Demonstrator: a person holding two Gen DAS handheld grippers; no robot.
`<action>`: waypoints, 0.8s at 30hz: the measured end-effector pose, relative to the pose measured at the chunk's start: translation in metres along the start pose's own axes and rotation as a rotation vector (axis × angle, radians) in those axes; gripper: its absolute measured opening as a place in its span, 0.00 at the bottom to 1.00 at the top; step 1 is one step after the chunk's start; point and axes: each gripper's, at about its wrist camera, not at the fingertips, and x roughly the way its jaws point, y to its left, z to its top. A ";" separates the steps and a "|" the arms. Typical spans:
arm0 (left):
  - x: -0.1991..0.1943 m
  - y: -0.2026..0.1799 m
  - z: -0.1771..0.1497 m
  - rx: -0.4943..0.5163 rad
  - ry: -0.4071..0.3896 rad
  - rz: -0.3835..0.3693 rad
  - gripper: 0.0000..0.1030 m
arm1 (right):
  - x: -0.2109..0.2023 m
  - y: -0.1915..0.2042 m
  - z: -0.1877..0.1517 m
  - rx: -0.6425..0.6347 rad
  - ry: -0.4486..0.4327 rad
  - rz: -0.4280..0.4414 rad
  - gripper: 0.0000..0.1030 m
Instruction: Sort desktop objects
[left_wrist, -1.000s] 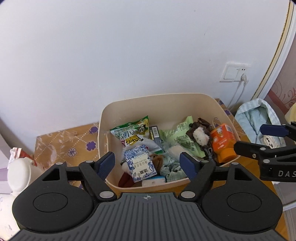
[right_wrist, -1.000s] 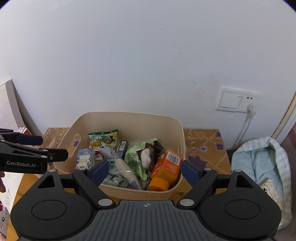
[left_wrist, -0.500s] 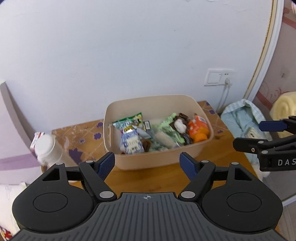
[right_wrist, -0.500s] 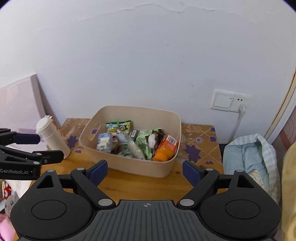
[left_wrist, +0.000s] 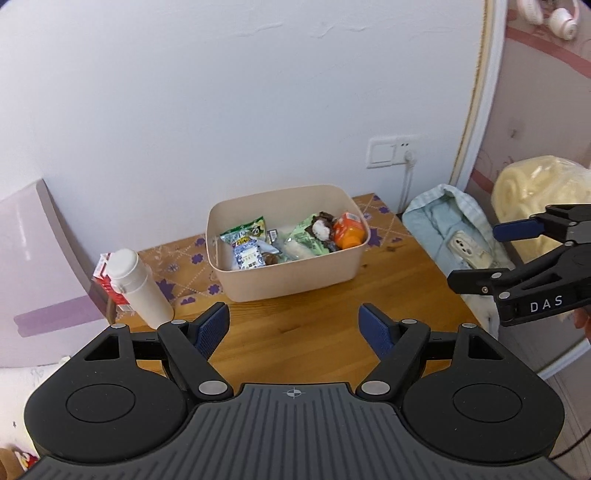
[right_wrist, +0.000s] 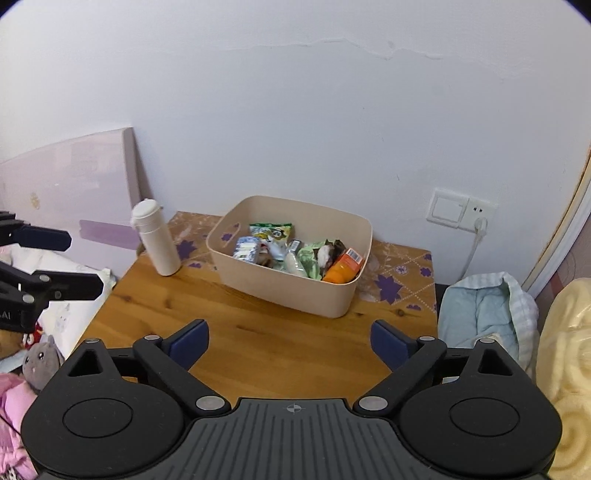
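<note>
Centre frame, on wooden table (left_wrist: 314, 325): beige bin (left_wrist: 291, 269), rounded corners, crammed with snack packets and an orange bottle (left_wrist: 347, 234). Left gripper (left_wrist: 293, 328) and right gripper (right_wrist: 290, 345) both spread wide, empty.

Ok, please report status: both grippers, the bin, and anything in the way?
Left gripper open, empty. Right gripper open, empty. Bin on table, full of snacks. White bottle stands left of bin, apart from it; path clear.

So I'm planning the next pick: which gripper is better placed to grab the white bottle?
Probably left. The white bottle stands just beyond the open left gripper, toward its left finger; from the right gripper it sits farther off.
</note>
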 end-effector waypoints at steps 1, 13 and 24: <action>-0.009 -0.002 -0.003 -0.001 -0.006 0.002 0.76 | -0.007 0.001 -0.002 0.001 -0.004 0.009 0.94; -0.078 -0.027 -0.031 0.011 -0.012 0.000 0.76 | -0.078 0.012 -0.025 -0.026 -0.023 0.092 0.98; -0.109 -0.037 -0.048 -0.008 0.041 -0.016 0.76 | -0.102 0.014 -0.038 -0.032 -0.024 0.109 0.98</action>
